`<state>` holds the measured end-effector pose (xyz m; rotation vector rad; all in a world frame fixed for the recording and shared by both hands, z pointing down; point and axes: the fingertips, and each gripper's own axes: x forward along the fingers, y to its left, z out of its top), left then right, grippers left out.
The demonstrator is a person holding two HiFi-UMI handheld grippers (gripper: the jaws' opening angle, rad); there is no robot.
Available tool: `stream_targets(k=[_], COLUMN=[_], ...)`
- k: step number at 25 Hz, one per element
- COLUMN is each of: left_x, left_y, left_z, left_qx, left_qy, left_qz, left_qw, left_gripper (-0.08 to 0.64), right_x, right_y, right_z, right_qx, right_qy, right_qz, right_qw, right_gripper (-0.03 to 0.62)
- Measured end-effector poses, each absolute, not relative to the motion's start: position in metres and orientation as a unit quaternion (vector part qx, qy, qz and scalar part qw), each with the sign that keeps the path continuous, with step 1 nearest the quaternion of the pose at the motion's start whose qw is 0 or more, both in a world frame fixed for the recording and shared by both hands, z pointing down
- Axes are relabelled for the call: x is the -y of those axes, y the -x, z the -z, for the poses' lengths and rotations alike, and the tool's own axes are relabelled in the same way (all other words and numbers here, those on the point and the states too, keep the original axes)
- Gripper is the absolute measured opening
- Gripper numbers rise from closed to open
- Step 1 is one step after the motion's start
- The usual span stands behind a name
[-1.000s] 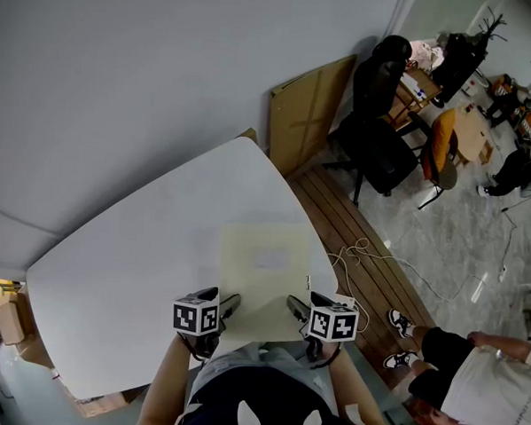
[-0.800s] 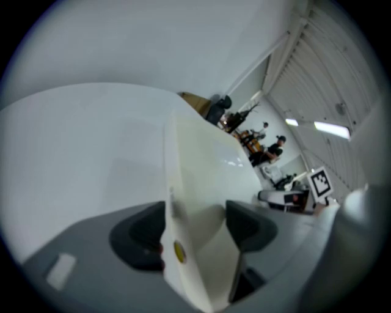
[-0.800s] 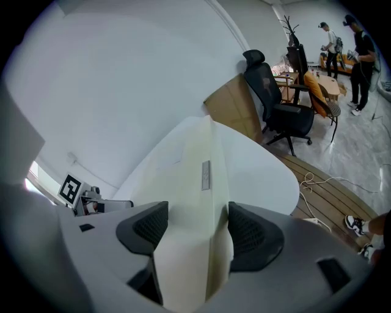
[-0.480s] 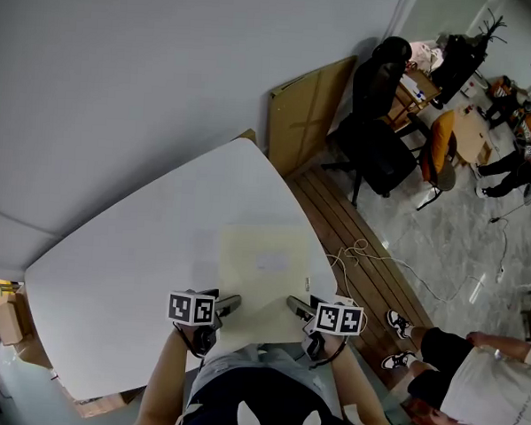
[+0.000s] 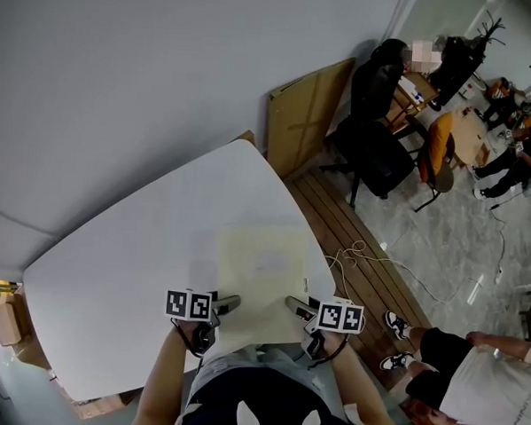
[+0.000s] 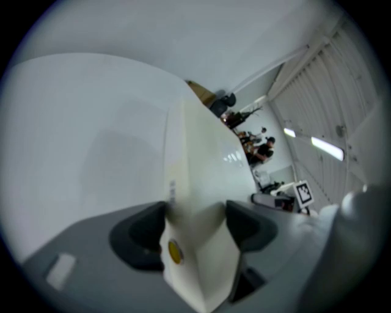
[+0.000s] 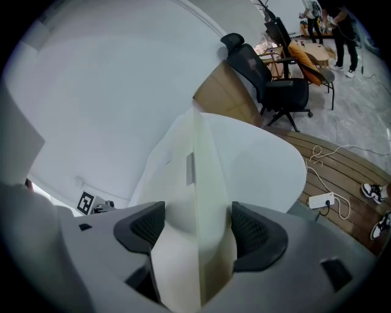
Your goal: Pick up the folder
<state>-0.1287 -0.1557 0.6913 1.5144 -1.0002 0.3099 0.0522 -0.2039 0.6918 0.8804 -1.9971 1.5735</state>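
A pale cream folder (image 5: 262, 269) lies flat on the white table (image 5: 130, 253), its near edge by the table's front edge. My left gripper (image 5: 228, 304) is at the folder's near left corner and my right gripper (image 5: 293, 304) at its near right corner. In the left gripper view the folder (image 6: 204, 153) runs between the dark pads (image 6: 142, 235) of the left gripper (image 6: 195, 225), whose jaws stand wide. In the right gripper view the right gripper (image 7: 197, 231) has its jaws opening, with the folder (image 7: 195, 177) between the pads (image 7: 256, 235). I see no firm squeeze on either side.
A cardboard sheet (image 5: 308, 112) leans on the wall behind the table, next to a black office chair (image 5: 376, 133). A white cable and power strip (image 5: 363, 253) lie on the wooden slats. A person (image 5: 479, 374) stands at the lower right; a box (image 5: 7, 314) sits at the left.
Both grippers have rolled a little in place, so their marker cubes now face up. The folder has not moved on the table.
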Motion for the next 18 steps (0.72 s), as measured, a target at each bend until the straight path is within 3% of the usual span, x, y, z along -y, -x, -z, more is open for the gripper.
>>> stream_targets(k=[18], left_x=[0.158], left_y=[0.129], left_z=[-0.681], left_qx=[0.447], left_qy=[-0.667], left_qz=[-0.143], left_qw=[0.579], left_gripper=[0.299], right_x=[0.204], right_y=[-0.053], right_z=[-0.680], right_qx=[0.729], right_qy=[-0.342], right_qz=[-0.545], right_qw=[0.236], right_gripper=[0.301])
